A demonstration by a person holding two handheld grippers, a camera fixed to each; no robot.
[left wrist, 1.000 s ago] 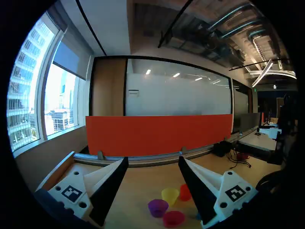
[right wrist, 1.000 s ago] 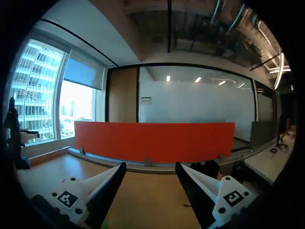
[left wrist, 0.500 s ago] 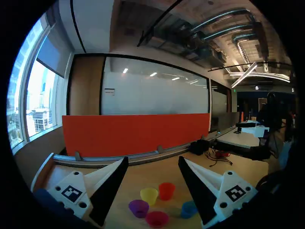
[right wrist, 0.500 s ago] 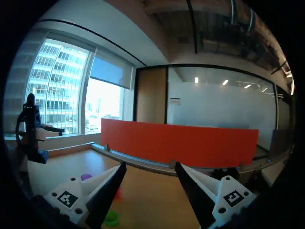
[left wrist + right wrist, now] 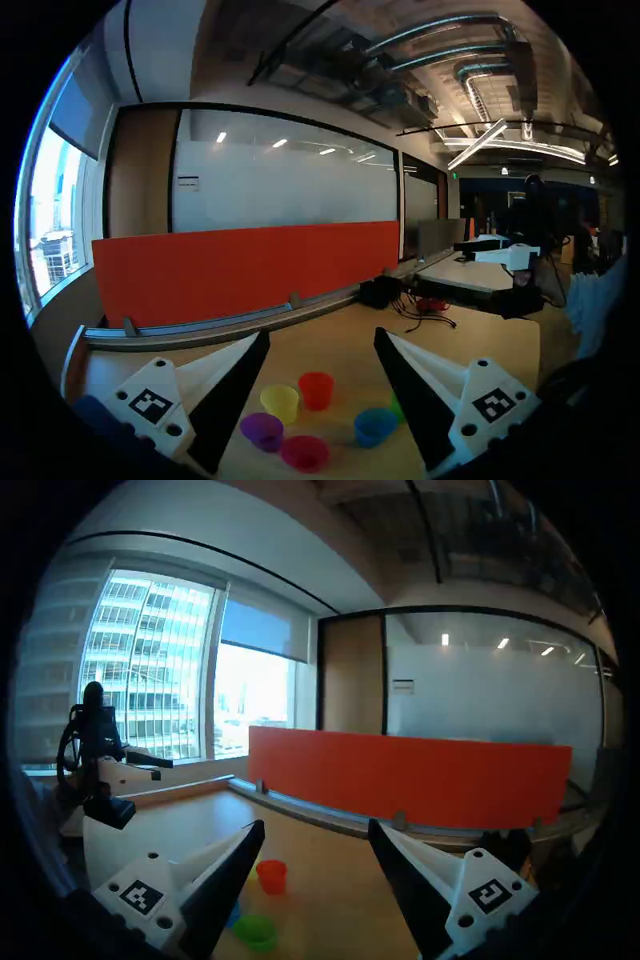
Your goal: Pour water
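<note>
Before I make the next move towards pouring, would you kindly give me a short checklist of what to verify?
1. Left gripper open, nothing between its fingers: ok.
2. Right gripper open, nothing between its fingers: ok.
3. Red cup, yellow cup, purple cup, pink cup and blue cup upright on the table: ok.
4. Water in any cup: cannot tell.
5. A cup gripped for pouring: not ok.
</note>
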